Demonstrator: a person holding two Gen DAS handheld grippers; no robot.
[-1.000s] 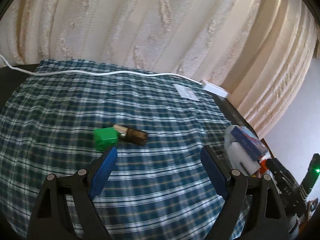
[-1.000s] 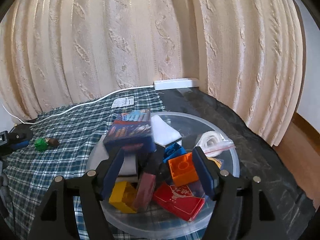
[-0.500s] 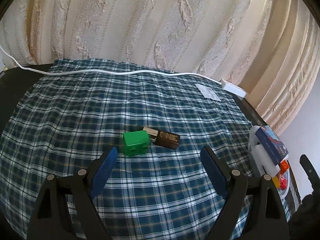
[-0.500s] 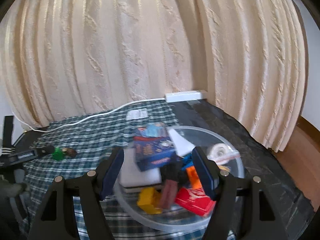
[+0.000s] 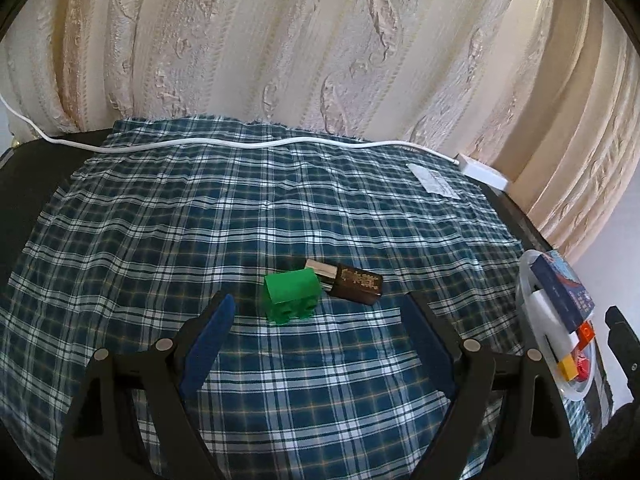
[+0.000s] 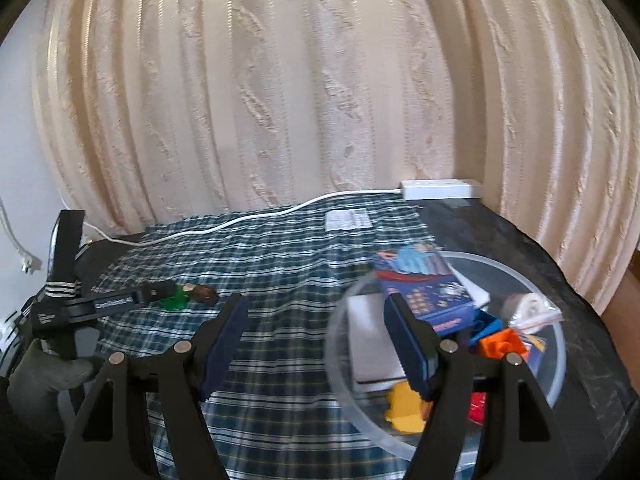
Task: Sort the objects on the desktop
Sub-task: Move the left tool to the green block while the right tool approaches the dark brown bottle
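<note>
A green toy brick [image 5: 291, 296] lies on the plaid cloth [image 5: 240, 208], touching a small brown box [image 5: 352, 281] on its right. My left gripper [image 5: 320, 300] is open just in front of them, with both lying between and slightly beyond its blue pads. In the right wrist view the same brick [image 6: 174, 300] and brown box [image 6: 204, 293] sit far left, beside the left gripper [image 6: 156, 292]. My right gripper [image 6: 316, 300] is open and empty, above the cloth at the left rim of the clear round tub [image 6: 556, 352].
The tub holds a blue picture box [image 6: 424, 284], a white block [image 6: 372, 340], orange [image 6: 502, 344], yellow [image 6: 404, 404] and red pieces and a plastic bag [image 6: 528, 308]. A white cable [image 5: 248, 146], power strip [image 5: 482, 170] and paper slip [image 5: 434, 180] lie near the curtain.
My left gripper swung so the green brick and brown box moved from its left pad toward the middle. My right gripper drew back and left from over the tub's contents, empty.
</note>
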